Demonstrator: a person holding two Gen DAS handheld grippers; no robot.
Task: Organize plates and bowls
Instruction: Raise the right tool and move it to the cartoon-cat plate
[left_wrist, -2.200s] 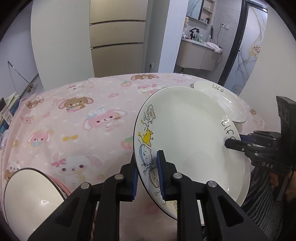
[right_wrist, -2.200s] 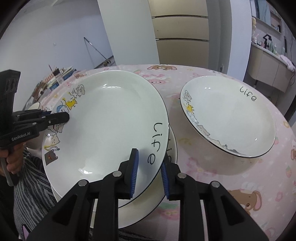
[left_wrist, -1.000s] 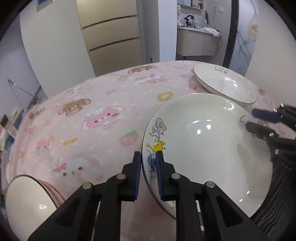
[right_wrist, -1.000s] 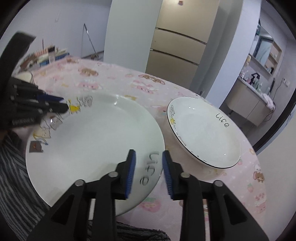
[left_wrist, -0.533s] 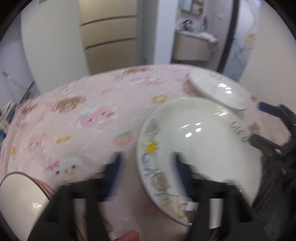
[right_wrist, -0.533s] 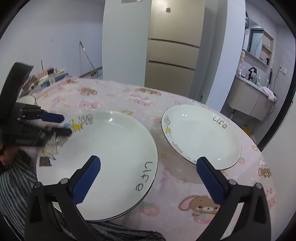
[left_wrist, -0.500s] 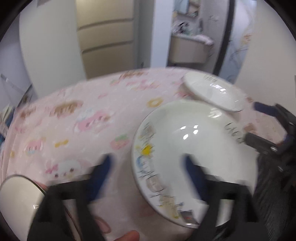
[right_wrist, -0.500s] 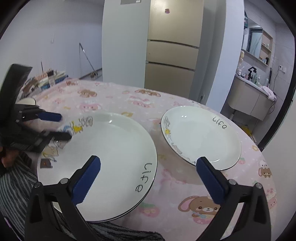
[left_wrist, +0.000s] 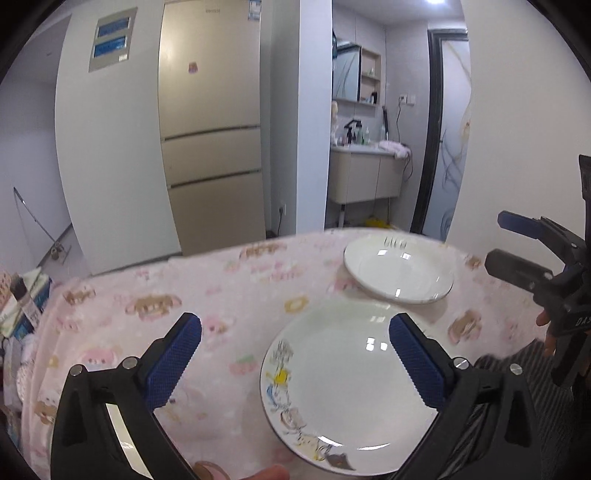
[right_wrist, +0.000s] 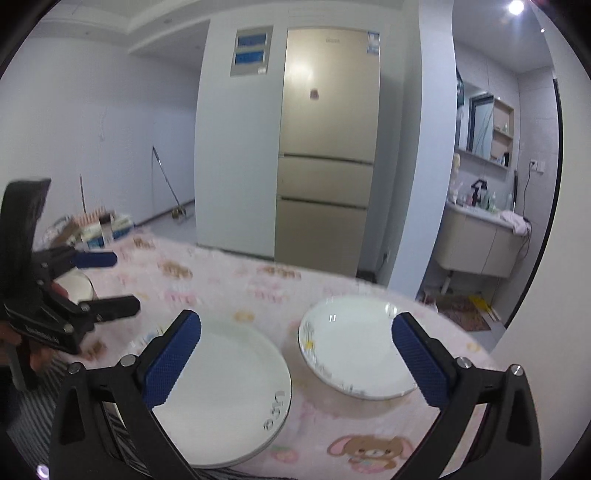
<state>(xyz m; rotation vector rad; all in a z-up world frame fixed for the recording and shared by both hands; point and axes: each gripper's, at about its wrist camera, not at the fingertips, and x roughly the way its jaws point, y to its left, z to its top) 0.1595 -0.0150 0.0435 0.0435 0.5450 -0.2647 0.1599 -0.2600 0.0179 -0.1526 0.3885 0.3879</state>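
Note:
A white plate with cartoon animals and the word "life" (left_wrist: 351, 391) lies on top of a stack at the near edge of the pink table (left_wrist: 221, 295); it also shows in the right wrist view (right_wrist: 225, 387). A second like plate (left_wrist: 397, 273) lies alone farther back, also in the right wrist view (right_wrist: 354, 354). My left gripper (left_wrist: 295, 358) is wide open and empty, raised above the stack. My right gripper (right_wrist: 295, 362) is wide open and empty, raised above both plates. A white bowl (right_wrist: 77, 288) sits at the left, partly hidden behind the left gripper.
Books and boxes (right_wrist: 88, 225) lie at the table's far left edge. A beige fridge (right_wrist: 325, 147) and a bathroom vanity (right_wrist: 480, 240) stand beyond the table. A striped garment (left_wrist: 517, 362) lies at the near edge.
Both grippers let go of the plate, which now rests on the stack. Both opened wide and lifted up and back from the table.

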